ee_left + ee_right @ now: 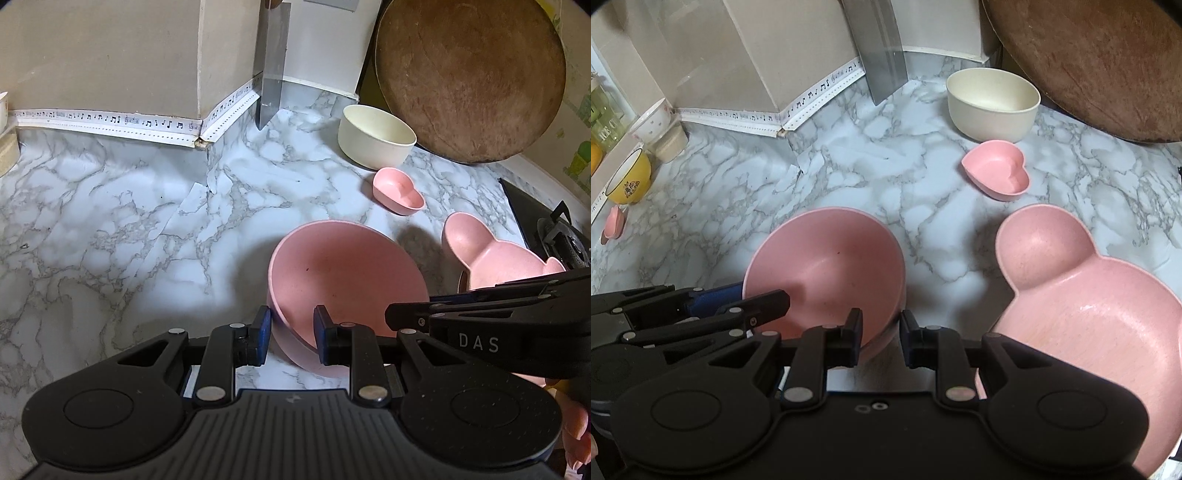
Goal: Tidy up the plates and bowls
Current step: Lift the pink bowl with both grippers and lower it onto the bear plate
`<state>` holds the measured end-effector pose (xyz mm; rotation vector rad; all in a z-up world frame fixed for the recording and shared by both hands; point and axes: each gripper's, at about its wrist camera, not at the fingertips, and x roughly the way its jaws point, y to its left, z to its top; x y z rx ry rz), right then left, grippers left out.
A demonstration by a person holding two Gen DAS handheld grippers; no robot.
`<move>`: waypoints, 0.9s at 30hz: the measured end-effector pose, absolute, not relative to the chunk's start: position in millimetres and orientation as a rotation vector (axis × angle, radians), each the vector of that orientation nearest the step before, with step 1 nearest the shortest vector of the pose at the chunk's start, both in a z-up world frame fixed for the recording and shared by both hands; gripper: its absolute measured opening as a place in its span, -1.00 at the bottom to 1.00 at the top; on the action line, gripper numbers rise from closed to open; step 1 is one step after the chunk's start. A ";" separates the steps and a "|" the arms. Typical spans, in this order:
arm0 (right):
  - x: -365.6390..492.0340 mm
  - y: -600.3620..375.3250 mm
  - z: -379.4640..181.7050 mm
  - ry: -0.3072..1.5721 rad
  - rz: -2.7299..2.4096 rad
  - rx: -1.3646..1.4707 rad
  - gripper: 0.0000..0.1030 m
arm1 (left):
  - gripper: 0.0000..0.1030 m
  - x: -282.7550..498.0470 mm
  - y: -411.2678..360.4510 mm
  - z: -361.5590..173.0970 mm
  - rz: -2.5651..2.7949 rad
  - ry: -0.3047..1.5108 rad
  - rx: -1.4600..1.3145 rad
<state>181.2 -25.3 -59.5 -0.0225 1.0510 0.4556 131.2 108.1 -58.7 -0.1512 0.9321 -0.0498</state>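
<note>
Both the left tongs (291, 339) and right tongs (881, 341) pinch the round pink bowl's (827, 266) rim at roughly nine and three o'clock on the marble worktop (701, 206).

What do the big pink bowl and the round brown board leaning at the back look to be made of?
Pink bowl: probably matte plastic or plant-fibre composite; dull, even colour with tiny dark specks, no glaze shine.
Round brown board: likely wood, unfinished and worn; rough, blotchy brown face with a crack line.
</note>
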 end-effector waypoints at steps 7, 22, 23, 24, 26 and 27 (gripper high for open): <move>180.6 -23.9 -61.7 1.061 0.458 -0.021 -0.59 | -0.54 133.1 111.1 -63.8 -0.051 0.945 -0.157; 180.5 -27.2 -59.4 1.072 0.448 0.002 -0.58 | -0.54 129.6 114.4 -56.0 -0.059 0.923 -0.167; 180.0 -27.8 -58.0 1.069 0.446 0.001 -0.58 | -0.54 129.5 114.9 -54.8 -0.059 0.920 -0.169; 179.6 -28.6 -56.9 1.067 0.443 0.001 -0.58 | -0.54 129.4 115.6 -53.7 -0.062 0.917 -0.170; 178.7 -31.6 -54.7 1.068 0.446 0.009 -0.58 | -0.54 128.5 116.8 -51.8 -0.056 0.908 -0.165; 178.7 -33.6 -53.8 1.072 0.447 0.017 -0.58 | -0.54 128.0 117.2 -50.6 -0.054 0.904 -0.163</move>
